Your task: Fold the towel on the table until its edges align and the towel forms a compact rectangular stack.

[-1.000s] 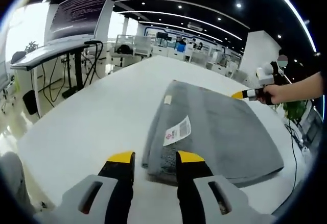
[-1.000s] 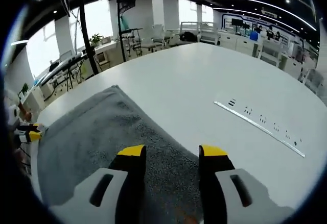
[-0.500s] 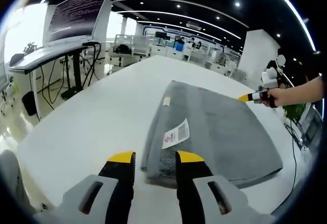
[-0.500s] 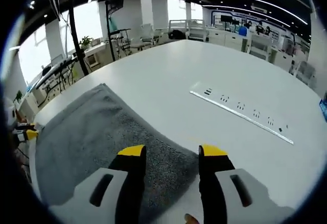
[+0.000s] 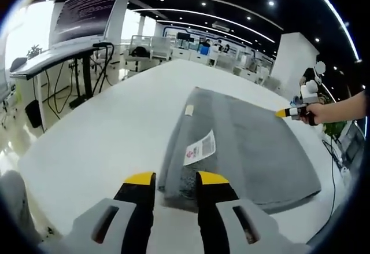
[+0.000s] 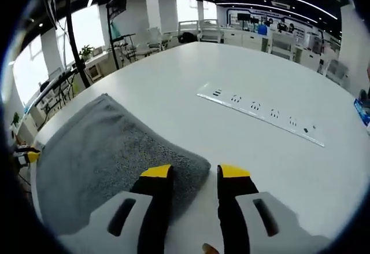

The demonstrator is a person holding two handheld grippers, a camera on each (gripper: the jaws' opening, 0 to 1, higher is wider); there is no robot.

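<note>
A grey folded towel [image 5: 243, 144] with a white label [image 5: 199, 148] lies on the white table [image 5: 104, 138]. My left gripper [image 5: 175, 179] is open at the towel's near corner, which lies between its yellow tips. The other gripper [image 5: 287, 113], held by a hand [image 5: 326, 110], hovers at the towel's far right edge. In the right gripper view, the towel [image 6: 98, 155] spreads to the left. My right gripper [image 6: 195, 173] is open, and the rounded towel corner sits just ahead of its two tips. The left gripper's yellow tip [image 6: 26, 156] peeks in beyond the towel's far side.
A long white socket strip [image 6: 260, 115] lies on the table [image 6: 277, 167] ahead and right of the towel. A desk with a monitor [image 5: 87, 14] stands off the table's left side. Office desks and chairs fill the background.
The right gripper has drawn back from over the towel to its corner. Both pairs of jaws have narrowed slightly. The left gripper has barely moved.
</note>
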